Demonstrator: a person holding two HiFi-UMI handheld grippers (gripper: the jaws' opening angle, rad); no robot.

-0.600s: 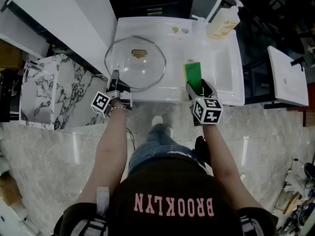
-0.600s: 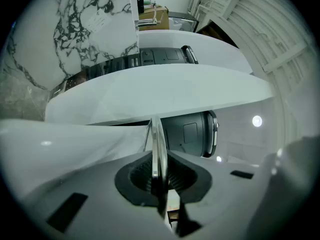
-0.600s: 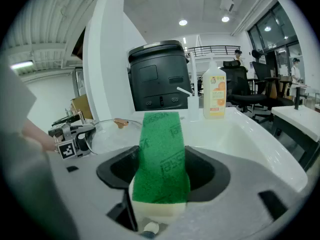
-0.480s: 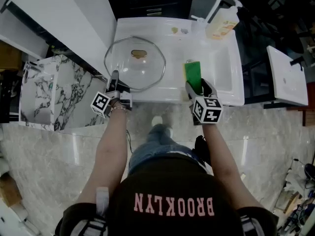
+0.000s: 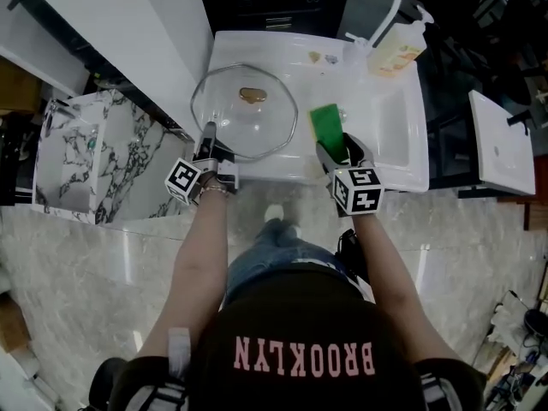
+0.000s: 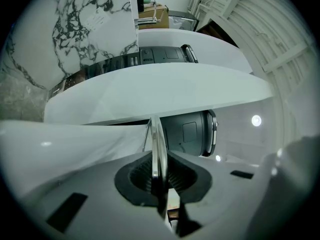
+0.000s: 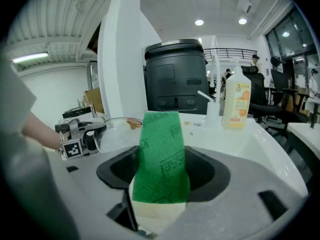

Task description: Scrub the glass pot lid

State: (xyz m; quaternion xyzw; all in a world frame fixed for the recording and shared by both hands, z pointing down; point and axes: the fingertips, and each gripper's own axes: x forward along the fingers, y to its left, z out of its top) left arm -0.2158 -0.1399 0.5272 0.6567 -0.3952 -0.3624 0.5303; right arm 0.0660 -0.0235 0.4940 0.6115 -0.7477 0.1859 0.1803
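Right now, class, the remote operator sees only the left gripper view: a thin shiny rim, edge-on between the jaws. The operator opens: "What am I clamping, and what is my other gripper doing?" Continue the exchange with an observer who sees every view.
Observer: The left gripper is shut on the near edge of the round glass pot lid, which is over the left part of the white sink.
Operator: And the right one?
Observer: The right gripper is shut on a green scouring sponge, just right of the lid and apparently not touching it.
Operator: Any soap nearby?
Observer: A pale pump bottle stands at the sink's back right.
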